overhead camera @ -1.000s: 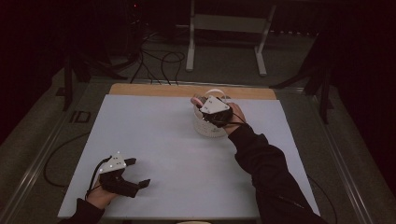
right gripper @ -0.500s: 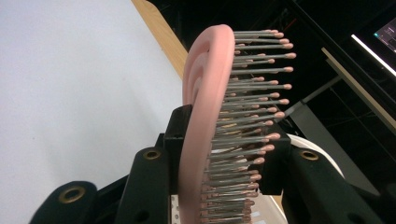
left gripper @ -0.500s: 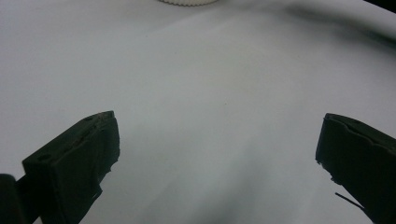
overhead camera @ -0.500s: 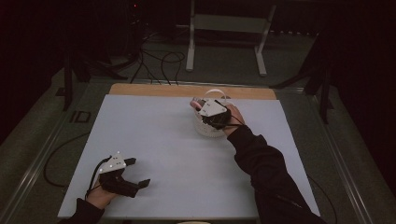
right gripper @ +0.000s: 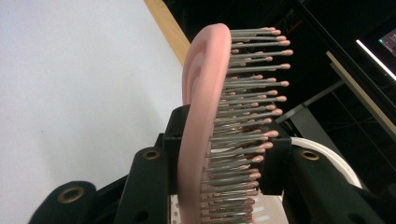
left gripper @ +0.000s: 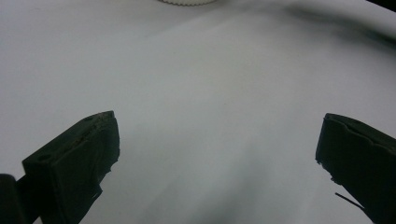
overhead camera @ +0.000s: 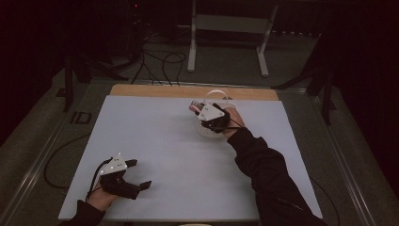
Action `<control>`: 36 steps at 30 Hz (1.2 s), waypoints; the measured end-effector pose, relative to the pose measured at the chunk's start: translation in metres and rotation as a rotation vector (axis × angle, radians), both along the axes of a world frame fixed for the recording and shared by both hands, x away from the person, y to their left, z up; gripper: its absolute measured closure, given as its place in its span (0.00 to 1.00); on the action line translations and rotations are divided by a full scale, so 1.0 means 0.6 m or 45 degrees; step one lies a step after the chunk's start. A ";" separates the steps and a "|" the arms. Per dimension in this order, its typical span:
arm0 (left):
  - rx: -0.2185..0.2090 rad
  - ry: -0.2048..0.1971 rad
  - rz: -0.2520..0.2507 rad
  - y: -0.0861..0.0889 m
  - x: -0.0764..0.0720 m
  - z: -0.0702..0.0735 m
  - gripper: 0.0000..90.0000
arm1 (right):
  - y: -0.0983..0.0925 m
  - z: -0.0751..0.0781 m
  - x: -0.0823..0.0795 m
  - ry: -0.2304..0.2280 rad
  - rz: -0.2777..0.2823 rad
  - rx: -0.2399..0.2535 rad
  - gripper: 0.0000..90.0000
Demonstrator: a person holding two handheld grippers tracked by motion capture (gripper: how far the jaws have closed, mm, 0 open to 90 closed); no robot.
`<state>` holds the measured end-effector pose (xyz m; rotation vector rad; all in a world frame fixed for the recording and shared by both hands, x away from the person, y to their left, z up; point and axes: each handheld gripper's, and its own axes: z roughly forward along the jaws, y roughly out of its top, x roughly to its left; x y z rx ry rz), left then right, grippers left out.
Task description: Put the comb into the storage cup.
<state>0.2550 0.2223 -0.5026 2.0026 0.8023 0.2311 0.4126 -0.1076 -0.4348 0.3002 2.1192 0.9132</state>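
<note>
Our right gripper (right gripper: 219,154) stays clamped on the pink plastic hairbrush with metal bristles (right gripper: 210,116) and has drifted slightly left above the white round basket (overhead camera: 209,132). Our left gripper (overhead camera: 134,175) rests wide open on the counter (overhead camera: 164,155); release likely comes next.

The brush (right gripper: 205,140) runs off the bottom edge of the right gripper view, its handle unseen. From above, the right gripper (overhead camera: 207,113) and hand (overhead camera: 230,120) cover most of the white basket (overhead camera: 214,133). Its rim (left gripper: 187,2) is cut off at the far edge of the left gripper view.
</note>
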 end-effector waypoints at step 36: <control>0.007 -0.003 -0.001 -0.002 0.000 0.000 0.00 | -0.012 -0.010 -0.018 0.072 0.012 0.049 0.54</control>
